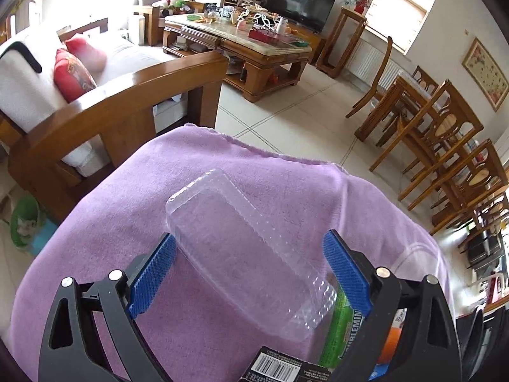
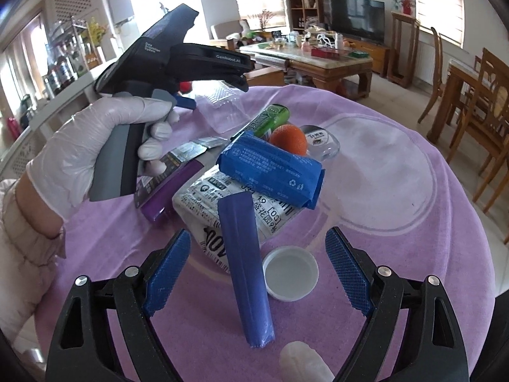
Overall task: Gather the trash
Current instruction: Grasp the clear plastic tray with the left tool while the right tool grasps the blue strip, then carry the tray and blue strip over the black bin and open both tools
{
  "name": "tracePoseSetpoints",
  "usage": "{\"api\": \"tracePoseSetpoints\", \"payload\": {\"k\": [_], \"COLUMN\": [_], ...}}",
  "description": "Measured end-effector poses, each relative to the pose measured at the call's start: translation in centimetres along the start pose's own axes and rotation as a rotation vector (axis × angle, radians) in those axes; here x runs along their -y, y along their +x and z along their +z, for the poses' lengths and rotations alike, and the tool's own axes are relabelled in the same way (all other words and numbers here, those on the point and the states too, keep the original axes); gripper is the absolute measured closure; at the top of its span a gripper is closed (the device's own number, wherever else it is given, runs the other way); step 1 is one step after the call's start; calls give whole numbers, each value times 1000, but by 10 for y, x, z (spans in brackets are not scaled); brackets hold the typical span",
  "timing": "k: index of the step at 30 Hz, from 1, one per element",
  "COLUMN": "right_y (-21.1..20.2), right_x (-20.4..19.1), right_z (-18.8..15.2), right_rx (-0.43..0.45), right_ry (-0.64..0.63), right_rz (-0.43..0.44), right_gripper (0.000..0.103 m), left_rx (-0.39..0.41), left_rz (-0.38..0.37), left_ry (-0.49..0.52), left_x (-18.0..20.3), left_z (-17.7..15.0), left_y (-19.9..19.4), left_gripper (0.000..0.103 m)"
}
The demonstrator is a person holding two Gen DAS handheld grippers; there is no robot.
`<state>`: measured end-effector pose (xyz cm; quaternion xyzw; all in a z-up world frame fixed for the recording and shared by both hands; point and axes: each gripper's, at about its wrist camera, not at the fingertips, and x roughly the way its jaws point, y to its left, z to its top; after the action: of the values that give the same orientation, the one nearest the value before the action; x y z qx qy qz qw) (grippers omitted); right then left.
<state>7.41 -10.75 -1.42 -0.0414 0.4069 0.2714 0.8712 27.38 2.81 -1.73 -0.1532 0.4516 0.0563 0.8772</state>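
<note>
Purple cloth (image 2: 397, 254) covers the table, sofa (image 1: 105, 73) beyond.

Fuzzy matt purple cloth (image 2: 397, 222) on the table, clear glossy plastic tray (image 1: 245, 254), shiny crinkly blue wrapper (image 2: 270, 172), smooth white plastic lid (image 2: 290, 273), glossy wooden armrest (image 1: 133, 92).

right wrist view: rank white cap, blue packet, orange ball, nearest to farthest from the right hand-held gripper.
From the right hand-held gripper:
1. white cap, lying between the open fingers, right of centre.
2. blue packet, on top of the pile, further up the purple cloth.
3. orange ball, just behind the packet.
</note>
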Motion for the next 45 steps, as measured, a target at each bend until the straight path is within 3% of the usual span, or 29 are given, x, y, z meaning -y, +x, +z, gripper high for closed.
{"api": "tracePoseSetpoints", "payload": {"k": [3, 5, 7, 10, 16, 24, 30, 35, 43, 44, 45], "right_y": [4, 4, 4, 4, -1, -23, -45, -44, -60, -61, -63], "right_x": [0, -1, 0, -1, -8, -11, -9, -6, -3, -3, -2], "right_z": [1, 0, -1, -1, -5, -14, -26, -35, -46, -46, -47], "right_rx": [-16, -16, -14, -13, -18, 21, 56, 12, 46, 43, 36], "right_ry": [-9, -14, -8, -11, -22, 18, 67, 85, 136, 140, 156], "right_rz": [-9, -19, -18, -24, -31, 3, 51, 68, 139, 154, 171], "right_gripper": [34, 37, 44, 57, 80, 82, 82, 80, 76, 71, 44], "left_rx": [22, 29, 34, 43, 36, 112, 151, 154, 141, 137, 136], "left_rz": [29, 31, 31, 7, -60, -173, -269, -314, -341, -345, -348], "left_ry": [36, 45, 53, 76, 92, 108, 169, 205, 243, 248, 250], "left_x": [0, -4, -9, -19, -29, -34, -11, 6, 13, 15, 15], "left_z": [-4, -5, -5, -8, -19, -44, -71, -89, -117, -119, -121], "left_y": [-4, -6, -10, -15, -27, -74, -114, -123, -127, -127, -127], "left_gripper": [30, 42, 61, 66, 67, 67, 67, 66, 66, 66, 66]}}
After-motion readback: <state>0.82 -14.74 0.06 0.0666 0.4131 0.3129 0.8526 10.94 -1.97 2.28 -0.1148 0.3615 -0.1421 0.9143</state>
